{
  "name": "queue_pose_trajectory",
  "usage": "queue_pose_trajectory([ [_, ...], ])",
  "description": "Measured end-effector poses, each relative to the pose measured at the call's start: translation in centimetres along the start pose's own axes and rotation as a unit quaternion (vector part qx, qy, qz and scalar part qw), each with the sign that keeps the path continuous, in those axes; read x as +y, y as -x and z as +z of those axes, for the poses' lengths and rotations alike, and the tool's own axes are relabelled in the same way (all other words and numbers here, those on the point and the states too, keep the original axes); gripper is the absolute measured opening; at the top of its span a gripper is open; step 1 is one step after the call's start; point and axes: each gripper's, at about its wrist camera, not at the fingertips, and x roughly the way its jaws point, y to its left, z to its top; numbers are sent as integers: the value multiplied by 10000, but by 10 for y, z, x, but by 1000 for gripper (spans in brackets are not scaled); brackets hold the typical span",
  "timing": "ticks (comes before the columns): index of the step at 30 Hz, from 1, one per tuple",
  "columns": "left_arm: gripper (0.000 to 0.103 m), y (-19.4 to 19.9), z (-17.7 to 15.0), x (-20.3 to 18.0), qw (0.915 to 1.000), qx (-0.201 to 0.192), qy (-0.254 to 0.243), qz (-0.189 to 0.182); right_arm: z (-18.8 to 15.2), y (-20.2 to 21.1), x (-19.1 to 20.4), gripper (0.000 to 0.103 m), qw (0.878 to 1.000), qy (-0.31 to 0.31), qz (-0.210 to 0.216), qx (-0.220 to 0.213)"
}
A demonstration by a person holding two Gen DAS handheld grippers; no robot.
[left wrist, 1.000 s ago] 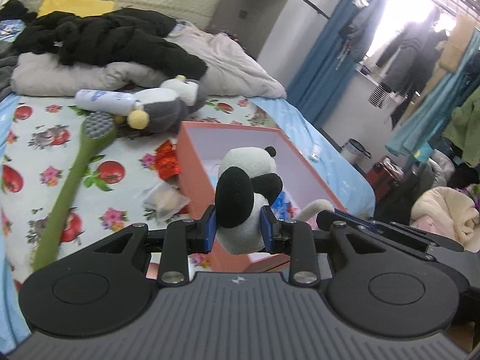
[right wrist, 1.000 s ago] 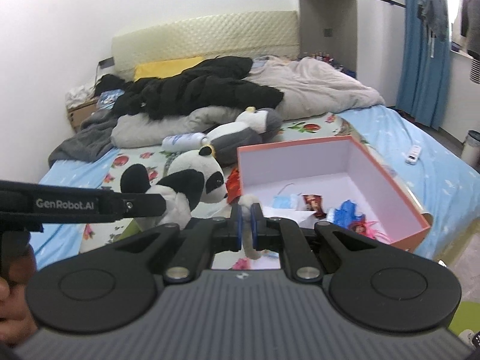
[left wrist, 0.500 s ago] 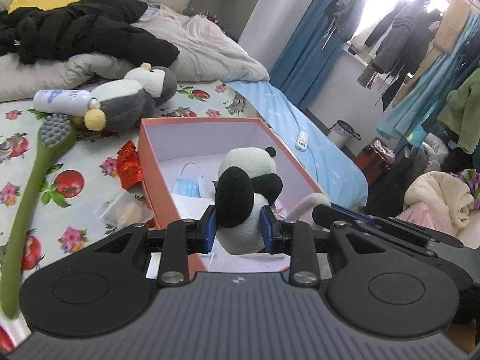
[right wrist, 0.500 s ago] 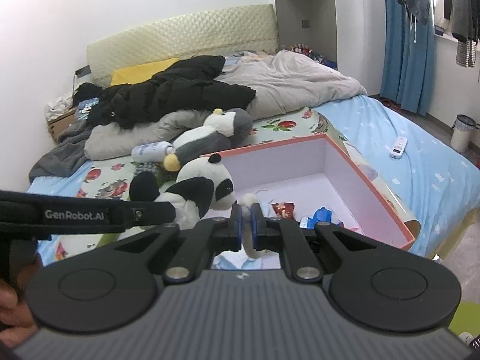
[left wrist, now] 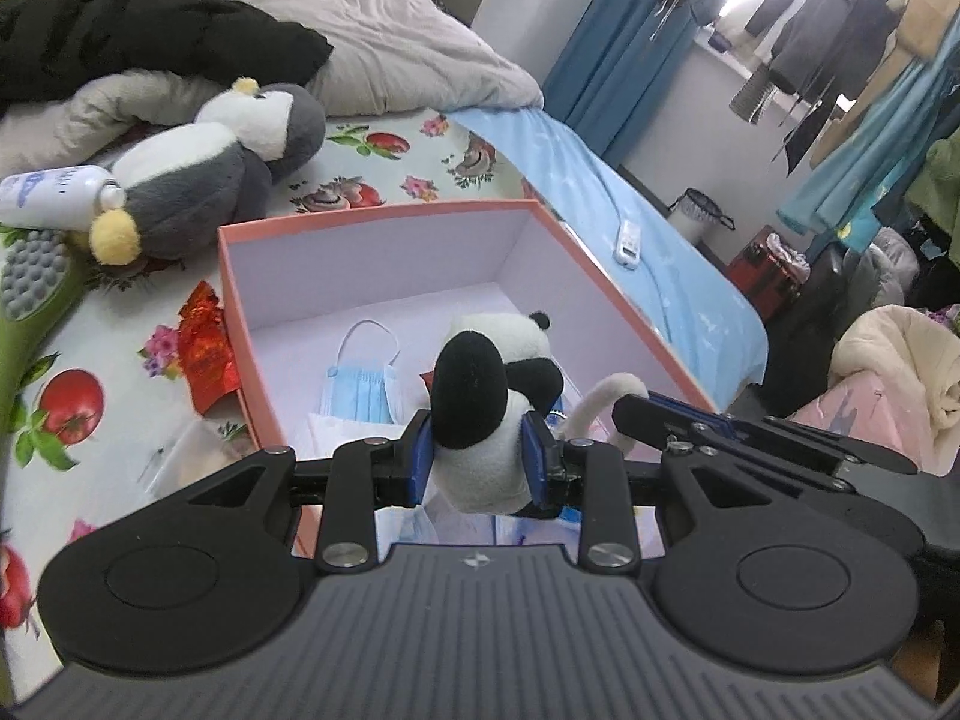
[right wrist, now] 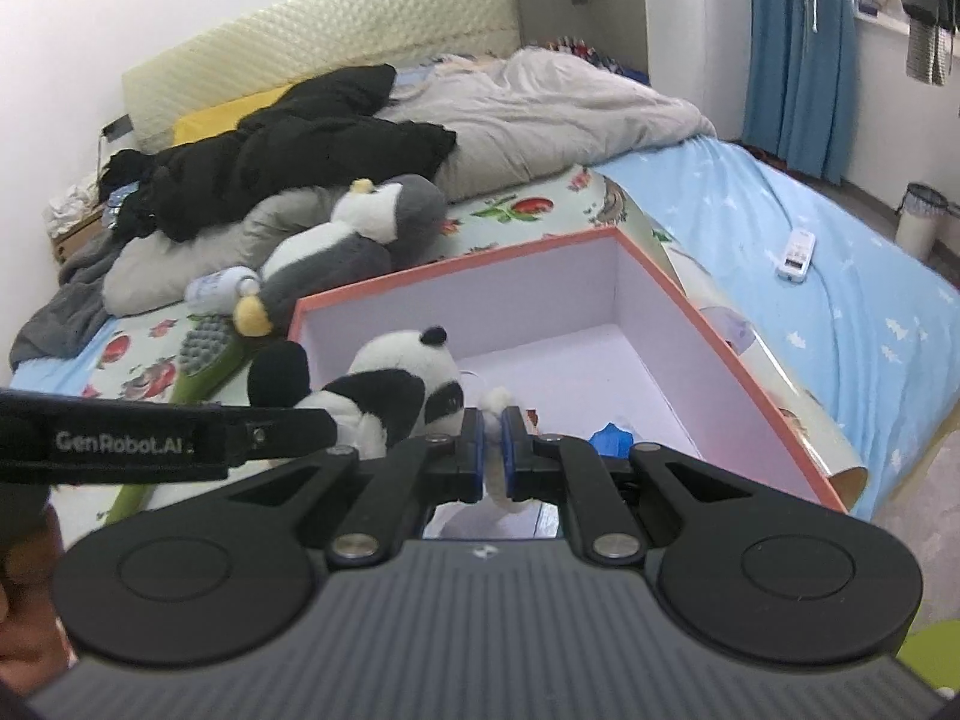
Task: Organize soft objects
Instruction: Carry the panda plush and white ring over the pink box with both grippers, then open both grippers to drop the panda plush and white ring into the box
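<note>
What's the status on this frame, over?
Left gripper shut on panda plush, right gripper pinching its tail. Panda over open box. Nothing blocking the drop.

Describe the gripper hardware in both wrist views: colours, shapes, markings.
Left gripper and right gripper look identical: matte black linkage arms with silver pivot bolts, round raised discs either side, a ribbed dark-grey body bearing a small white logo, and blue pads on the fingers. In the right view, the left unit's black side bar reads "GenRobot.AI" in white. No cables visible.

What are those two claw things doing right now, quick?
Left gripper: shut on the panda toy, over the box.
Right gripper: shut on the panda toy's thin white part.
</note>
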Motion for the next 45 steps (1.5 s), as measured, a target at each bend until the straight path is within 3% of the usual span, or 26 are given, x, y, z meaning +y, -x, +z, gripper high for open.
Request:
queue_pose_trajectory([
  [9, 36, -64, 21, 15, 9996, 282, -42, 66, 7, -65, -24, 11, 9984, -228, -119, 501],
  [12, 46, -73, 25, 19, 9994, 329, -36, 60, 7, -79, -27, 14, 9973, -264, -172, 657],
  [16, 46, -70, 26, 20, 9996, 268, -99, 67, 5, -82, -28, 34, 9965, -362, -187, 734],
  [22, 46, -39, 20, 16, 9999, 97, -98, 90, 3, -63, -20, 35, 9972, -363, -138, 632],
  [32, 46, 44, -3, 0, 9994, -260, -212, 128, -3, 0, 10, 35, 9991, -275, -30, 310],
  [45, 46, 157, -71, -12, 9962, -821, -265, 153, -38, 98, 47, 35, 9997, -154, 119, -131],
])
